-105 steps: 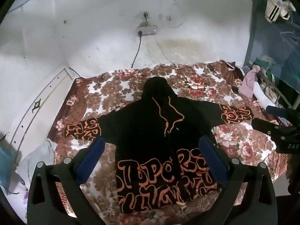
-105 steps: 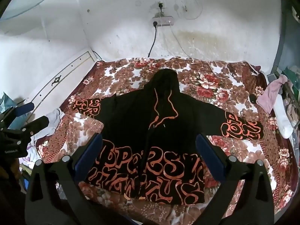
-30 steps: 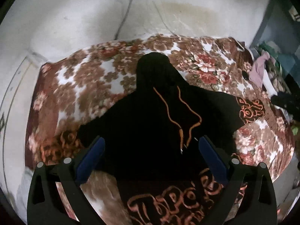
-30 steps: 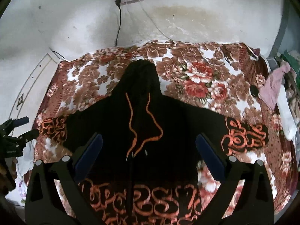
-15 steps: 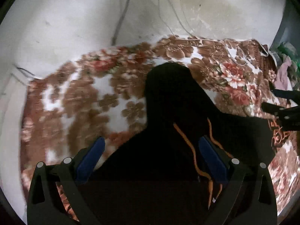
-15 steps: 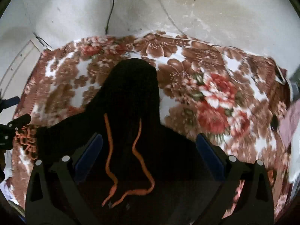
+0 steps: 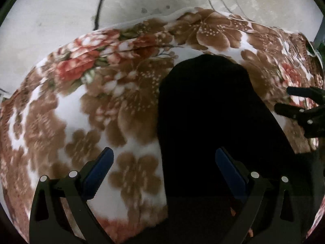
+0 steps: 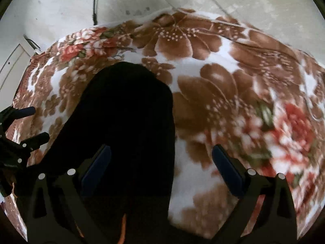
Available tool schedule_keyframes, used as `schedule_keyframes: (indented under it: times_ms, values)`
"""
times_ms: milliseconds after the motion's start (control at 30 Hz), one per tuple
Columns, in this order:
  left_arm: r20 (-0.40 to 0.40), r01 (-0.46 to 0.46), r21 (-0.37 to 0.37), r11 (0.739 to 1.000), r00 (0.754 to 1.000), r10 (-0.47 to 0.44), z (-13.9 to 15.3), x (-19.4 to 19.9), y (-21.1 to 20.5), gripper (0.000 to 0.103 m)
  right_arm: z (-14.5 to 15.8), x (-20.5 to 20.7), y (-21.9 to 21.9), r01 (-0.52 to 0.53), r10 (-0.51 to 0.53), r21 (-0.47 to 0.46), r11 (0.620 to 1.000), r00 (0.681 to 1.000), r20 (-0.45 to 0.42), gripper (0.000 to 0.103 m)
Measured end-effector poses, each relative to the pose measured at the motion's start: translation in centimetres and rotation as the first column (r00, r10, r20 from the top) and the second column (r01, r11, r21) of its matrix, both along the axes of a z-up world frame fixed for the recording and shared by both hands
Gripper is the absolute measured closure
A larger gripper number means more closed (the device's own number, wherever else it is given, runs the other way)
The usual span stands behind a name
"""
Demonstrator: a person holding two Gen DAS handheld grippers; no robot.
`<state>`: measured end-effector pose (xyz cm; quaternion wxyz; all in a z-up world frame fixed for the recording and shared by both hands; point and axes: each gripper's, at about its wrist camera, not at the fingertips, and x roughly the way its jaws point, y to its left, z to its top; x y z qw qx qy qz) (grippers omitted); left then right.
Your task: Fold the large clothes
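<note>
In the left wrist view, the left gripper [image 7: 162, 162] is seen with its jaws spread wide and nothing between them, low over the black hood [image 7: 205, 109] of the hoodie, which lies flat on the floral blanket [image 7: 85, 101] of the bed; the hood's left edge falls between the two blue pads. The right gripper [image 7: 288, 99] is visible at the far side of the hood, also released. A second ago the whole upper body and the orange cords were in this view; now only the hood fills it. In the right wrist view, the right gripper [image 8: 161, 158] is held open over the hood's [image 8: 126, 109] right edge, and the left gripper [image 8: 30, 124] is seen beside it. Both grippers have been brought forward, so the hood is probably to be grasped and folded down first.
</note>
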<state>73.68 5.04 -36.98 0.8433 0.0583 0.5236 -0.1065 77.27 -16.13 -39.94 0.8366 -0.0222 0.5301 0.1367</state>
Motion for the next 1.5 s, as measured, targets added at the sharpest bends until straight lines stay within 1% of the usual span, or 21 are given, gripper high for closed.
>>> schedule_keyframes:
  times_ms: [100, 133, 167, 200, 233, 267, 367, 400, 433, 467, 500, 533, 567, 600, 633, 733, 867, 967, 1200, 1367, 1500]
  values:
    - [-0.011, 0.024, -0.075, 0.997, 1.000, -0.025, -0.9, 2.8, -0.5, 0.006, -1.2, 1.5, 0.0, 0.004, -0.003, 0.016, 1.000, 1.000, -0.020, 0.009]
    - [-0.010, 0.045, -0.077, 0.996, 0.999, -0.046, -1.1, 3.7, -1.0, 0.012, -1.7, 2.1, 0.1, -0.002, 0.003, 0.009, 1.000, 1.000, -0.027, 0.012]
    - [-0.013, 0.063, -0.073, 0.995, 0.998, -0.065, -1.2, 4.5, -1.5, 0.023, -2.0, 2.5, 0.3, -0.011, 0.012, 0.010, 1.000, 0.999, -0.033, 0.014]
    - [-0.017, 0.074, -0.068, 0.995, 0.997, -0.076, -1.4, 5.2, -1.9, 0.027, -2.4, 3.2, 0.5, -0.029, 0.031, 0.032, 0.999, 0.998, -0.047, 0.022]
    - [-0.029, 0.082, -0.064, 0.995, 0.996, -0.084, -1.8, 6.0, -2.1, 0.031, -2.7, 3.6, 0.6, -0.037, 0.040, 0.045, 0.998, 0.998, -0.057, 0.026]
    - [-0.055, 0.083, -0.062, 0.995, 0.995, -0.087, -2.3, 7.0, -2.4, 0.035, -3.1, 4.1, 0.8, -0.042, 0.045, 0.049, 0.998, 0.997, -0.065, 0.026]
    - [-0.083, 0.063, -0.073, 0.995, 0.994, -0.069, -2.9, 8.6, -2.5, 0.033, -3.9, 5.1, 1.2, -0.045, 0.049, 0.053, 0.998, 0.995, -0.082, 0.026]
    - [-0.092, 0.065, -0.087, 0.994, 0.993, -0.073, -3.1, 9.1, -2.6, 0.033, -4.2, 5.3, 1.4, -0.047, 0.053, 0.067, 0.997, 0.995, -0.090, 0.032]
    - [-0.092, 0.069, -0.084, 0.994, 0.993, -0.077, -3.2, 9.4, -2.8, 0.032, -4.6, 5.4, 1.7, -0.052, 0.059, 0.072, 0.996, 0.993, -0.099, 0.044]
    - [-0.095, 0.082, -0.078, 0.994, 0.991, -0.090, -3.6, 9.7, -3.1, 0.033, -4.9, 5.4, 2.0, -0.058, 0.067, 0.078, 0.995, 0.992, -0.111, 0.052]
    - [-0.106, 0.093, -0.073, 0.993, 0.989, -0.100, -4.0, 10.0, -3.3, 0.034, -5.2, 5.3, 2.3, -0.062, 0.071, 0.079, 0.995, 0.990, -0.118, 0.065]
    - [-0.123, 0.098, -0.070, 0.993, 0.987, -0.106, -4.5, 10.2, -3.4, 0.047, -5.2, 5.1, 2.4, -0.063, 0.071, 0.075, 0.995, 0.991, -0.115, 0.075]
    - [-0.149, 0.105, -0.082, 0.991, 0.982, -0.116, -5.1, 10.4, -3.5, 0.074, -5.2, 4.9, 2.6, -0.066, 0.074, 0.074, 0.995, 0.991, -0.108, 0.079]
    - [-0.167, 0.121, -0.066, 0.990, 0.977, -0.130, -5.5, 10.5, -3.9, 0.089, -5.1, 4.7, 2.7, -0.067, 0.074, 0.070, 0.995, 0.992, -0.105, 0.084]
    - [-0.157, 0.138, -0.043, 0.989, 0.977, -0.143, -5.3, 10.3, -4.2, 0.092, -4.9, 4.7, 2.7, -0.067, 0.073, 0.063, 0.996, 0.992, -0.103, 0.087]
    - [-0.124, 0.163, -0.063, 0.985, 0.978, -0.170, -3.3, 9.6, -4.5, 0.093, -3.1, 4.5, 2.7, -0.067, 0.072, 0.053, 0.996, 0.993, -0.091, 0.089]
    - [-0.052, 0.200, -0.108, 0.974, 0.977, -0.206, 1.4, 7.6, -4.3, 0.094, 1.0, 2.6, 2.4, -0.091, 0.093, 0.048, 0.995, 0.995, -0.033, 0.089]
    - [-0.017, 0.201, -0.148, 0.968, 0.978, -0.206, 4.3, 5.7, -3.8, 0.094, 4.0, 0.2, 2.2, -0.090, 0.091, 0.063, 0.994, 0.996, -0.012, 0.089]
    - [0.061, 0.168, -0.246, 0.955, 0.986, -0.158, 9.7, -2.5, -0.9, 0.094, 9.1, -6.4, 2.7, -0.106, 0.104, 0.117, 0.987, 0.994, 0.026, 0.089]
    - [0.100, 0.136, -0.305, 0.943, 0.989, -0.111, 11.6, -9.3, 0.9, 0.094, 10.9, -13.6, 2.8, -0.173, 0.166, 0.095, 0.980, 0.983, 0.080, 0.089]
    - [0.097, 0.123, -0.318, 0.940, 0.991, -0.096, 10.7, -16.2, 1.4, 0.094, 10.6, -19.2, 3.1, -0.236, 0.230, 0.051, 0.970, 0.968, 0.096, 0.089]
